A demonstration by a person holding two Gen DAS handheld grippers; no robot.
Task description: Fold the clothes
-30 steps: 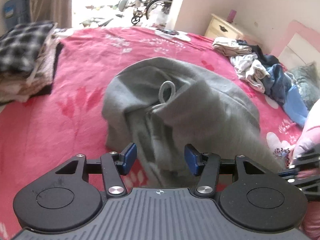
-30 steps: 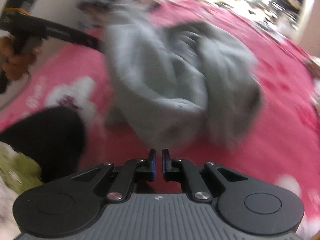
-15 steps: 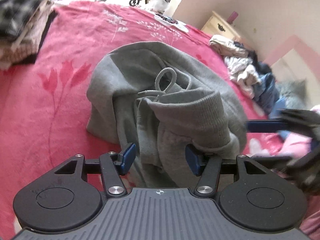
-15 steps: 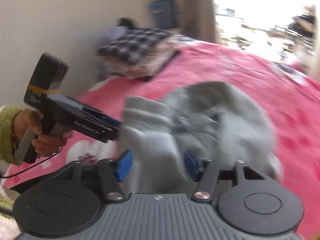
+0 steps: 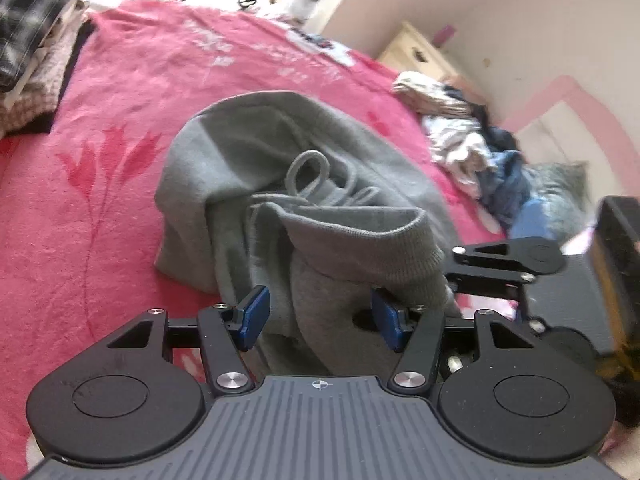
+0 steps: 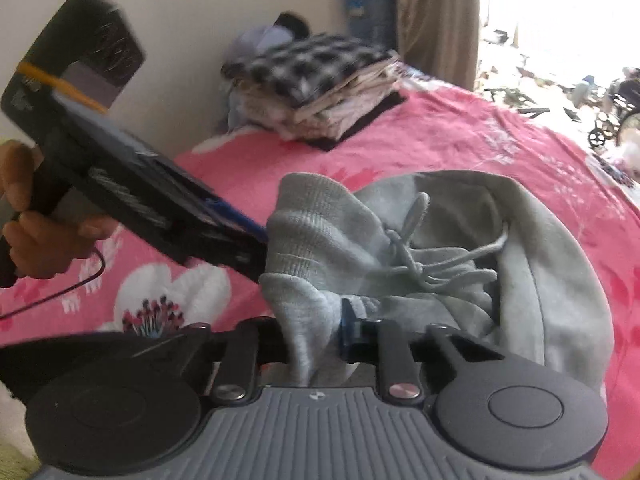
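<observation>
Right gripper [image 6: 320, 330] just closed, pinching grey sweatpants' [image 6: 460, 248] ribbed cuff [image 6: 304, 308]. Left gripper [image 5: 320, 316], jaws spread and widening, straddles the same cuff just beside it.

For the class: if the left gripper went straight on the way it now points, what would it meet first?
The grey sweatpants. Their ribbed waistband already lies between the left gripper's open jaws, so it would press into that bunched cloth almost at once, with the pink bedspread underneath. Depth is hard to judge.

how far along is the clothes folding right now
Done: a folded stack sits at the bed's far corner. In hand: the grey sweatpants, still bunched; the right gripper has just closed on the ribbed waistband, while the left gripper straddles it, open. Left: a loose pile by the wall.
</observation>
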